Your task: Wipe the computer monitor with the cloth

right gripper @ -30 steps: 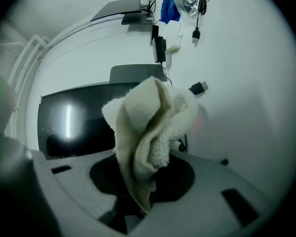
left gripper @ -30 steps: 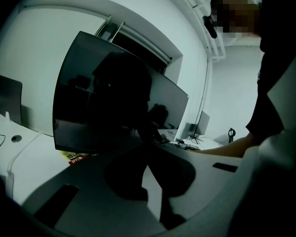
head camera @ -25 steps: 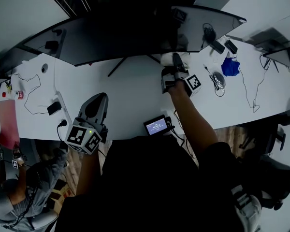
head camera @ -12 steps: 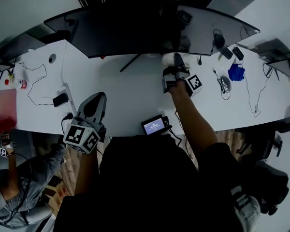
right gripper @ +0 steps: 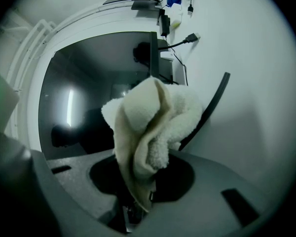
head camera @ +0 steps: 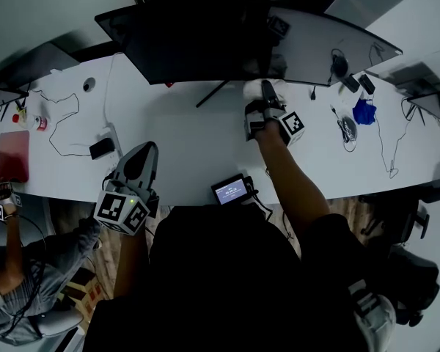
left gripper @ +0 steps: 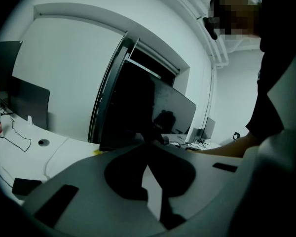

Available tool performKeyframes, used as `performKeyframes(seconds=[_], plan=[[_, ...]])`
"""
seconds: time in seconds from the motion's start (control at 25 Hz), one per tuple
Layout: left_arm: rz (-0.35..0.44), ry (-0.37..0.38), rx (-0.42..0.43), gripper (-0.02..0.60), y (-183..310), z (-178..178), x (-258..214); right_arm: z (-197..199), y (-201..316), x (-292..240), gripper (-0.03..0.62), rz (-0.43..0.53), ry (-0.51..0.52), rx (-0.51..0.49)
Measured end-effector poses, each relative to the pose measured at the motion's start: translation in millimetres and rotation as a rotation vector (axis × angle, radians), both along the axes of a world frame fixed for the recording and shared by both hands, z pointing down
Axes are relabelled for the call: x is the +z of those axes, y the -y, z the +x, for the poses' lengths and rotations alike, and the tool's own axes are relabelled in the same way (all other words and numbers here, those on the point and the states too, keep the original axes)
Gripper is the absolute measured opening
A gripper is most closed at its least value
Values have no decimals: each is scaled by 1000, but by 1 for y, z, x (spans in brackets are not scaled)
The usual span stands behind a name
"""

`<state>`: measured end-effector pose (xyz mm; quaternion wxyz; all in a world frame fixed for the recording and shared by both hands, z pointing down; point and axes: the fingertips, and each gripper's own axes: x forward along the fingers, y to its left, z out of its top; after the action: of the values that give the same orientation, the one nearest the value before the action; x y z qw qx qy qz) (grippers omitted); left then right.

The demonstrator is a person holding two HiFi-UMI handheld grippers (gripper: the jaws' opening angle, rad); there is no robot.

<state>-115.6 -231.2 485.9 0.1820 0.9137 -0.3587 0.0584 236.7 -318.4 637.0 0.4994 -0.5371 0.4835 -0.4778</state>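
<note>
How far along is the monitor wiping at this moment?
Done: the cloth is picked up and clamped in the right claw. In hand: that claw holds it up close to the monitor, near its lower edge; whether cloth and screen touch can't be told. Left: seemingly the wipe across the screen itself. The left claw is shut and empty, over the desk's near edge.

All three views are dimly lit and tinted a cold grey-blue, and straight lines are bowed towards the dark, vignetted corners. Beyond the jaws of the right gripper [right gripper: 138,204] a pale streak of glare is reflected in the monitor [right gripper: 89,83], and the cloth [right gripper: 148,127] between them is rendered slightly soft.
</note>
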Motion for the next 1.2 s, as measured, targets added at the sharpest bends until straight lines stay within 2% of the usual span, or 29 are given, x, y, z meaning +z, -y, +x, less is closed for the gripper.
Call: performKeyframes(seconds=[0.52,1.2], plan=[[2,-9,-43,-6,1,-62,2,-65,19,-4,104,0,-12,-51],[-5,-15,-27,-6,8,-113,7,-147,44,-6,104,11,-12,-97]])
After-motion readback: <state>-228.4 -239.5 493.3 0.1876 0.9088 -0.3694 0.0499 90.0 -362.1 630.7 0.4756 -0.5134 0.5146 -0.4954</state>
